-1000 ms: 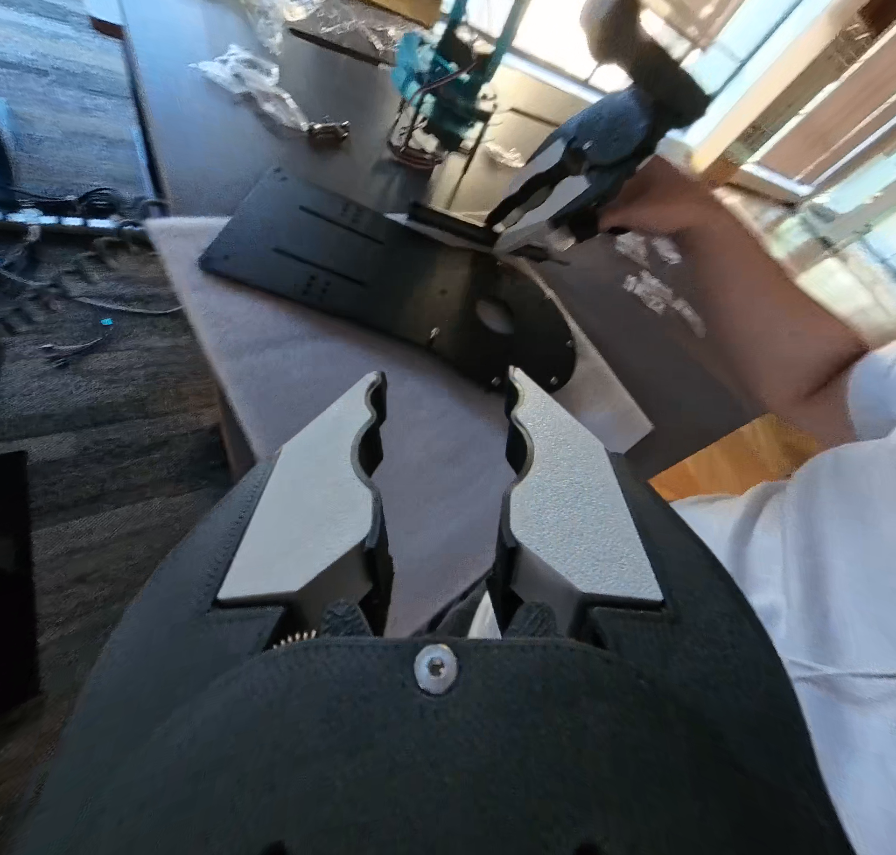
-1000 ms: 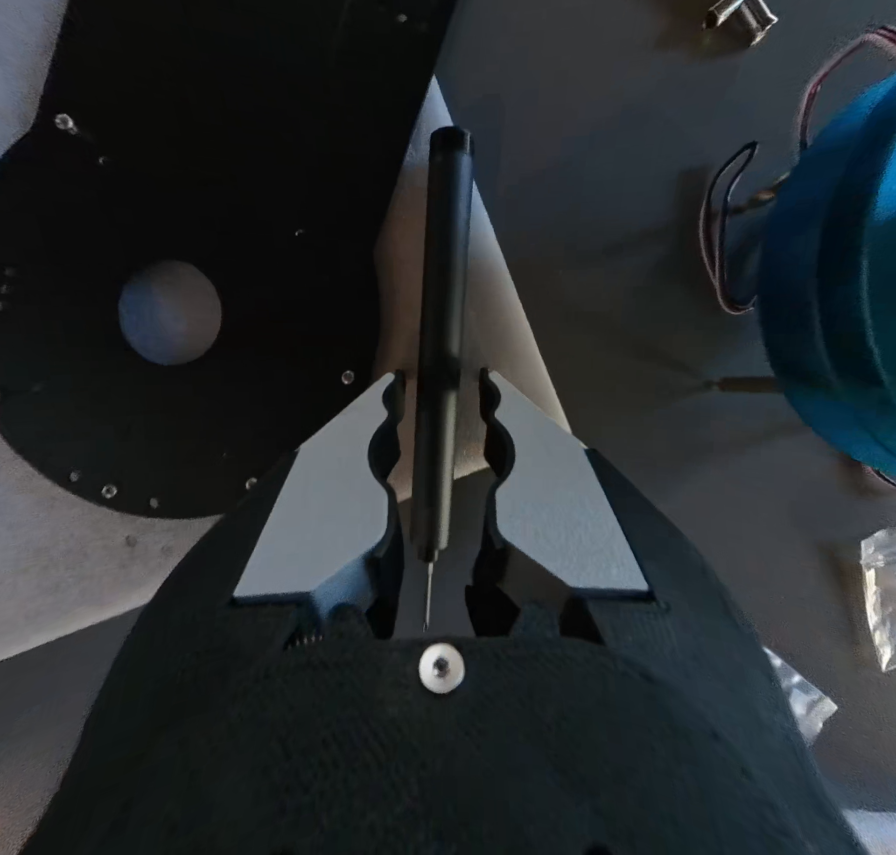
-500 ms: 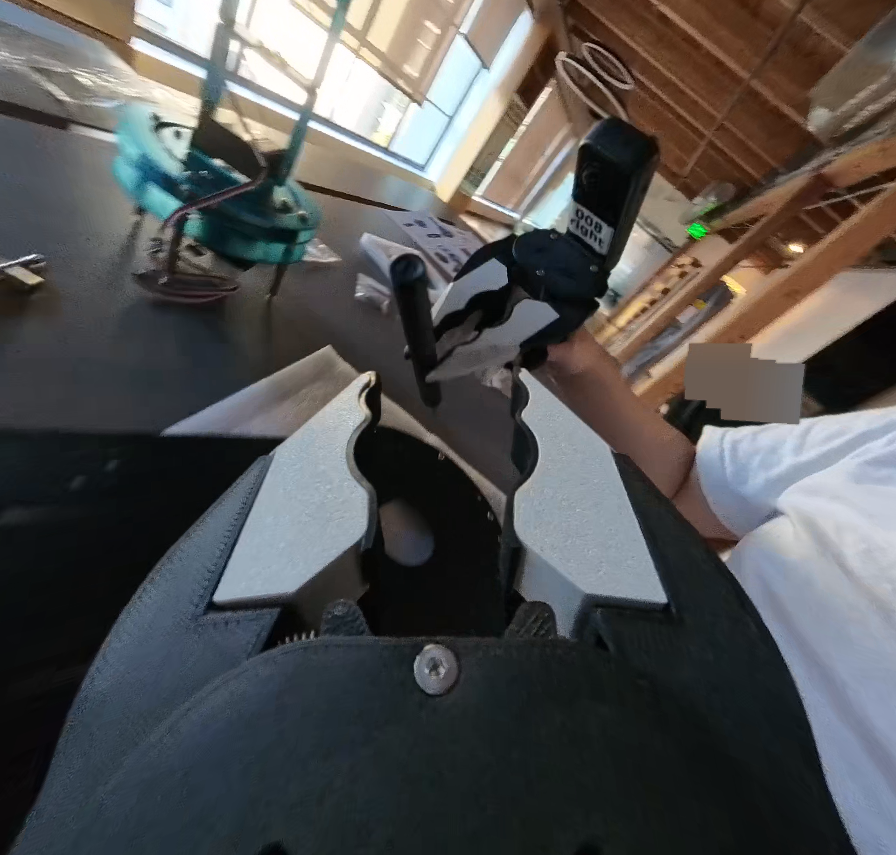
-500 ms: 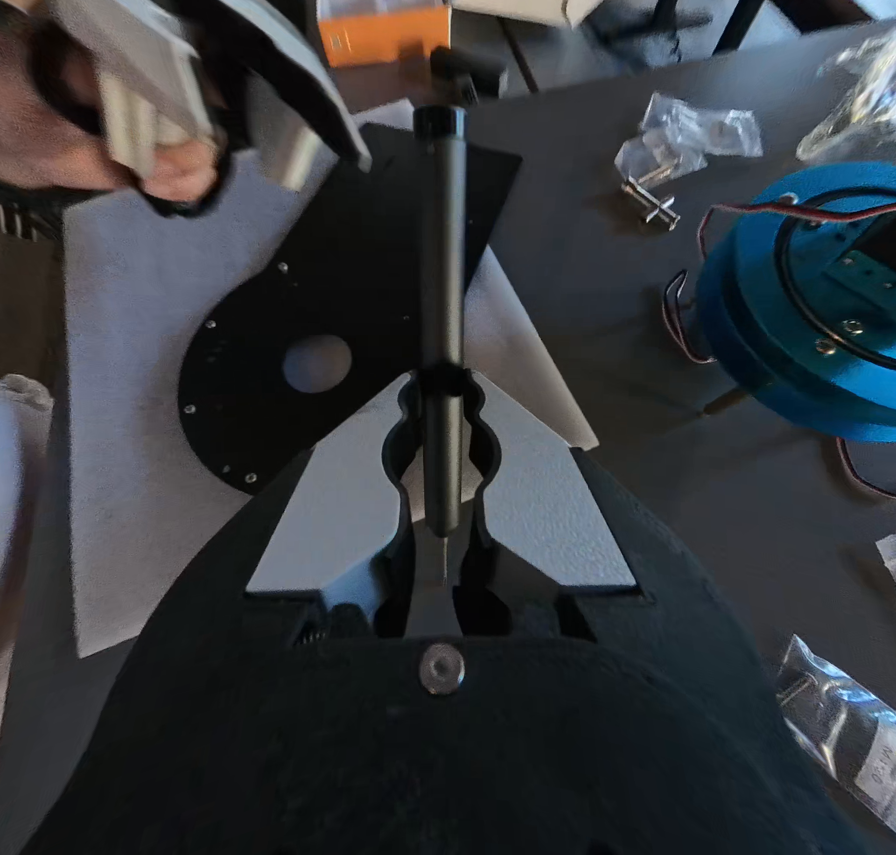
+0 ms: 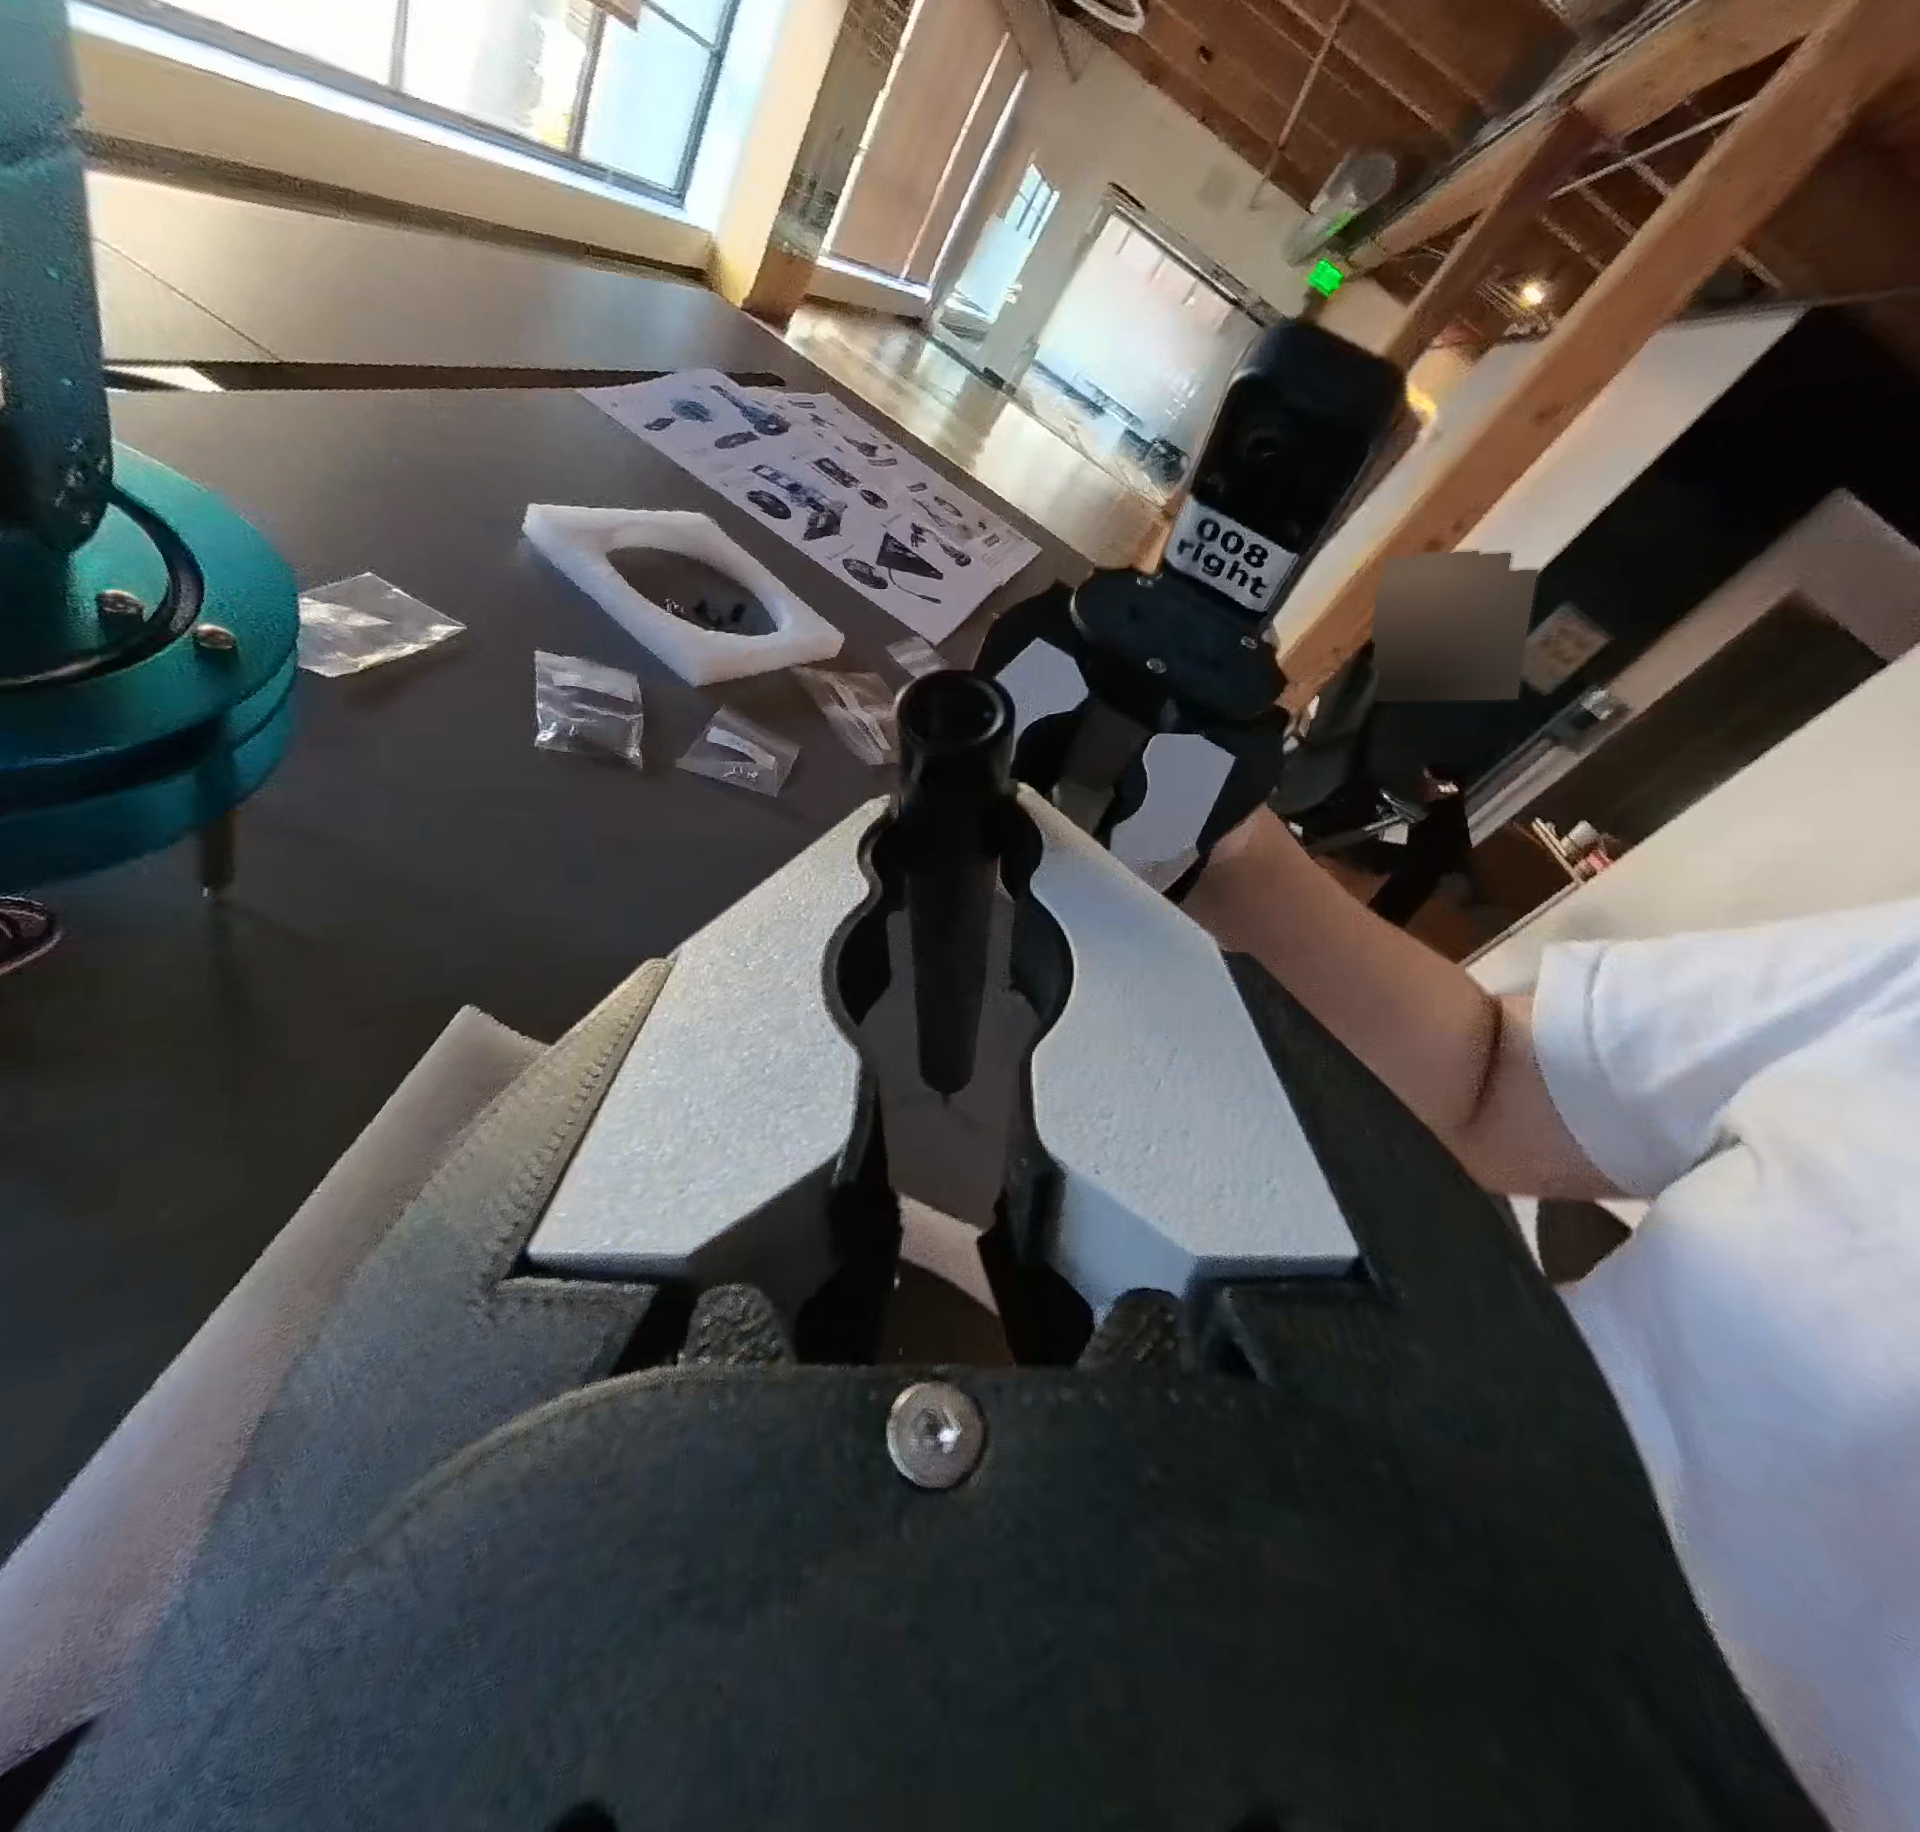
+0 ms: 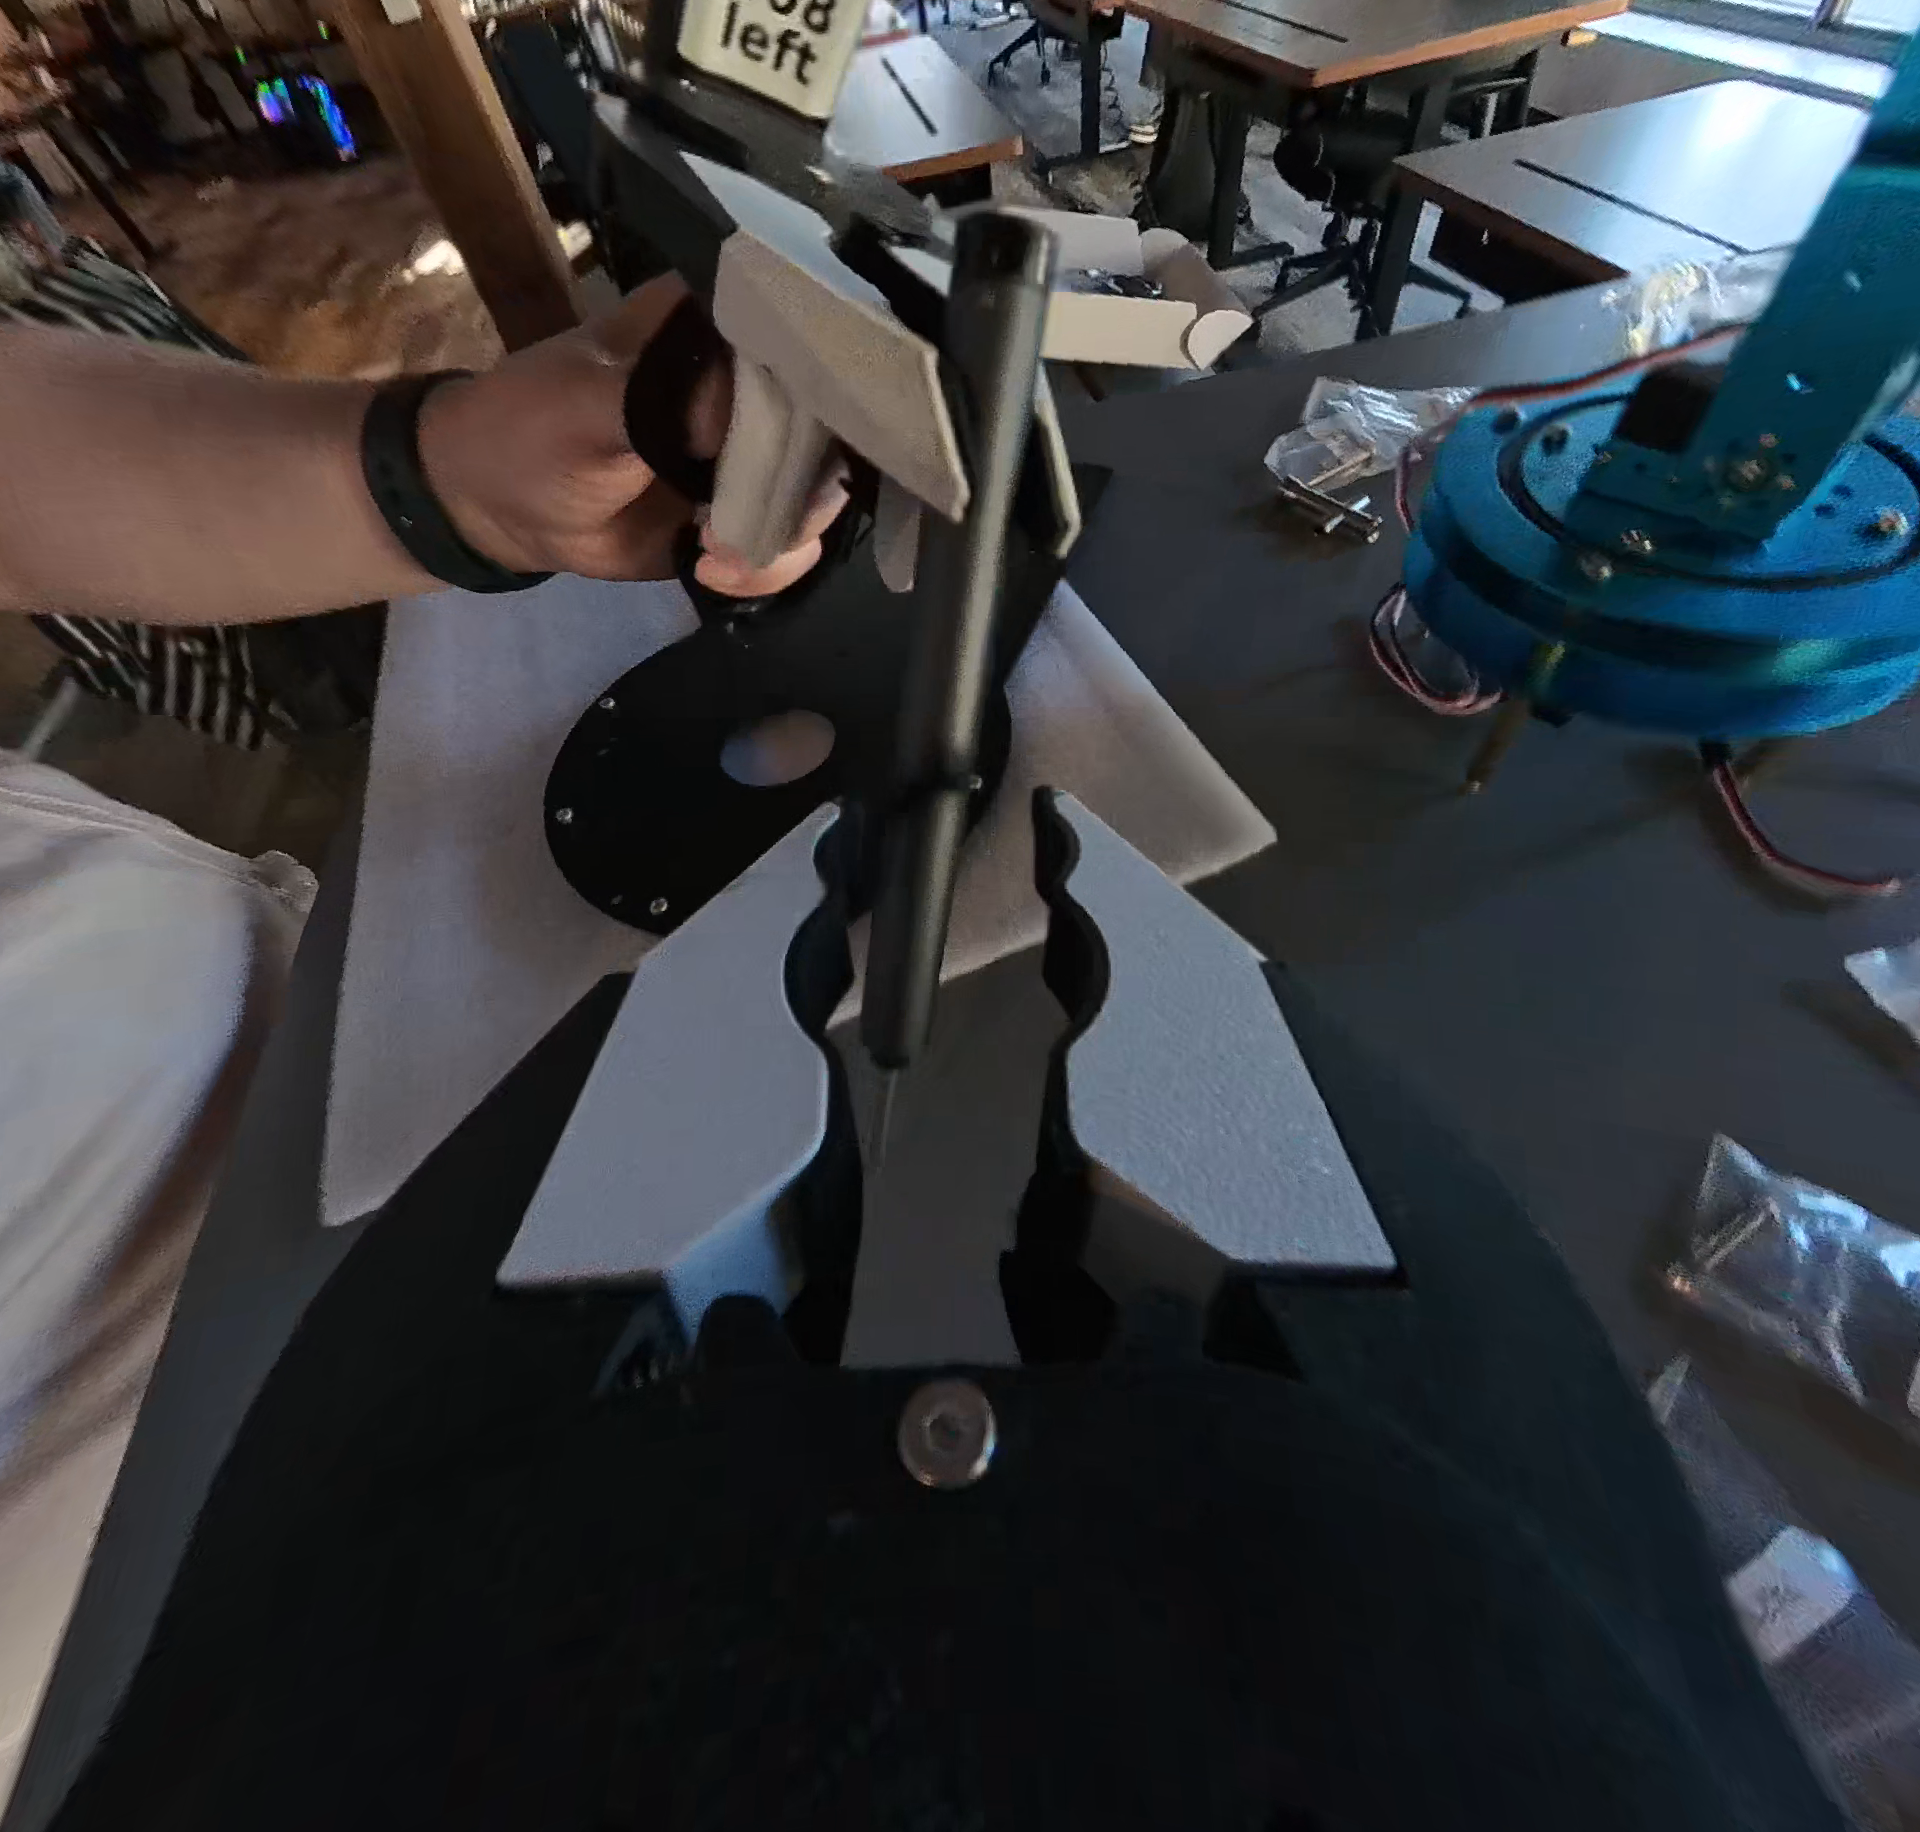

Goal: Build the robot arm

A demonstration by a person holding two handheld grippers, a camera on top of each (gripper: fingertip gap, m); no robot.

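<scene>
The black screwdriver (image 5: 948, 909) is up in the air over the desk (image 5: 416, 847), pinched by my left tongs (image 5: 951, 852), which are closed snug around its shaft. My right tongs (image 6: 940, 826) are spread fairly wide with the tip end between them, not gripping. Below sits a black plate (image 6: 675, 806) on a white sheet (image 6: 468, 847), with a blue round base (image 6: 1662, 619) nearby.

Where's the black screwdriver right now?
The black screwdriver is clamped in the left tool, lifted over the black plate. In the right wrist view it passes between the open right tool's fingers.
</scene>
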